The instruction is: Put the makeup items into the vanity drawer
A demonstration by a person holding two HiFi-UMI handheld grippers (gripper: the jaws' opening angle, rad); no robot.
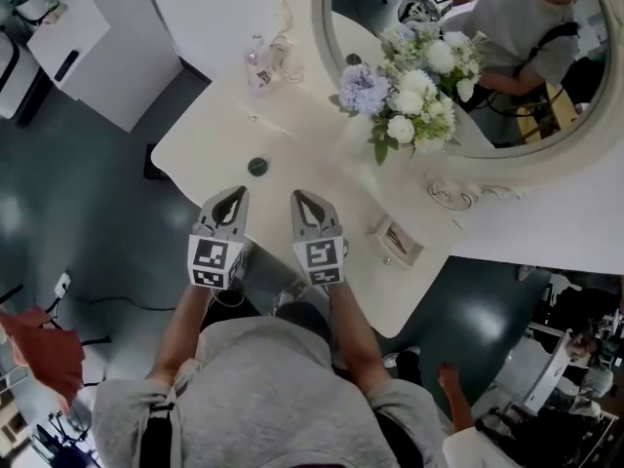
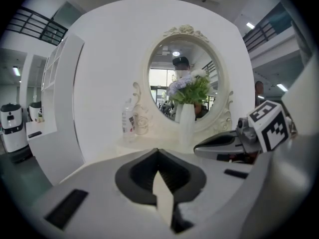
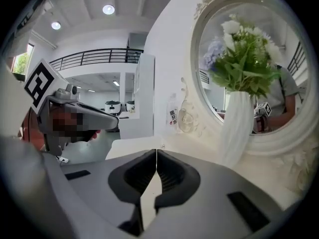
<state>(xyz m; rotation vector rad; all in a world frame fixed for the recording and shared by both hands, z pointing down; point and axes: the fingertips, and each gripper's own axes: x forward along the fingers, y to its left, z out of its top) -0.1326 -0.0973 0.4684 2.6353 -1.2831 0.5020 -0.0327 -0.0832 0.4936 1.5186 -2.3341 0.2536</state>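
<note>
Left tongs [image 1: 238,192]: jaws shut, tips meeting, nothing between them. Their own camera shows the pads closed to a point. In the head view they sit lower centre-left, over the near edge of the white vanity top [image 1: 210,130], pointing up-frame. No contact with anything that I can see.

Small round dark-green item [image 1: 257,167]: lies flat on the vanity top just above the tips, roughly between the lines of the two tongs and closer to the left pair. It is apart from both. I can't tell what kind of makeup item it is.

Right tongs [image 1: 298,196]: jaws also shut, pads together, empty. They sit side by side with the left pair, near but not touching, on the same heading.

Small open box [image 1: 398,243]: on the vanity top to the right of the right tongs, near the table's lower right edge. There are one or two thin pinkish-brown sticks inside, too small to say more. I can't tell whether it is the drawer.

Further up-frame: a clear bottle [image 1: 258,65] with a pink label stands upper centre-left, well apart from both tongs. A bunch of white and lilac flowers [image 1: 414,91] is to its right, in front of the oval mirror [image 1: 526,115].
</note>
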